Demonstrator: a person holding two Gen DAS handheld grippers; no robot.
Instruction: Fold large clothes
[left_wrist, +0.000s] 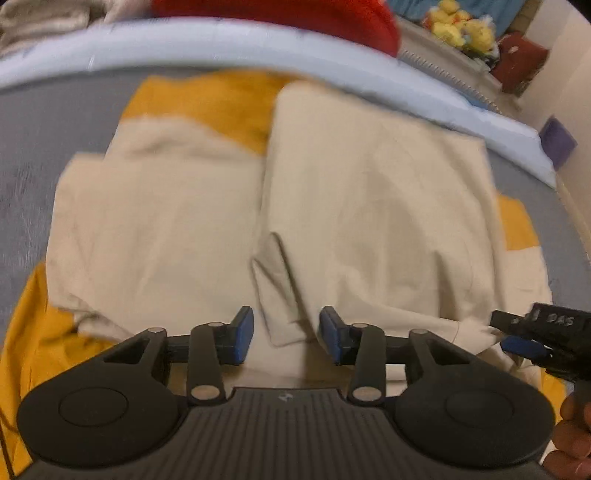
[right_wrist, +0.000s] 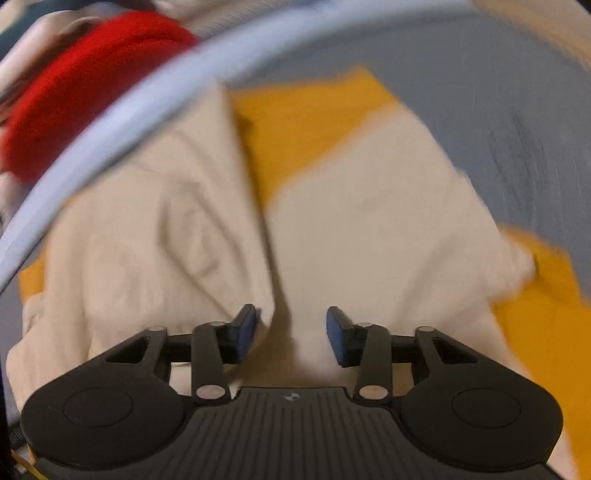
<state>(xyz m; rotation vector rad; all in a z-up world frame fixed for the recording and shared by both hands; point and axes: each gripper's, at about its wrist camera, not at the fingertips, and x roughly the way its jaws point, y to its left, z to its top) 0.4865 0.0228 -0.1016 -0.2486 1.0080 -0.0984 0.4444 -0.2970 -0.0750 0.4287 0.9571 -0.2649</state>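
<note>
A large cream garment (left_wrist: 369, 206) lies in two folded halves side by side on the grey surface (left_wrist: 33, 147), with a yellow garment (left_wrist: 221, 99) spread under it. My left gripper (left_wrist: 286, 334) hovers open just over the cream cloth's near edge, and a small fold of cloth (left_wrist: 277, 291) lies below the gap, untouched by the pads. My right gripper (right_wrist: 291, 334) is open above the seam between the two halves (right_wrist: 269, 236). In the left wrist view the right gripper (left_wrist: 508, 332) shows at the right edge, beside the garment's corner.
A light blue padded rim (left_wrist: 258, 40) borders the grey surface at the back. Beyond it lie a red cloth (left_wrist: 295, 14), a beige pile (left_wrist: 40, 18), yellow plush toys (left_wrist: 461, 26), a dark red cushion (left_wrist: 521, 59) and a purple box (left_wrist: 557, 138). A person's hand (left_wrist: 570, 424) holds the right gripper.
</note>
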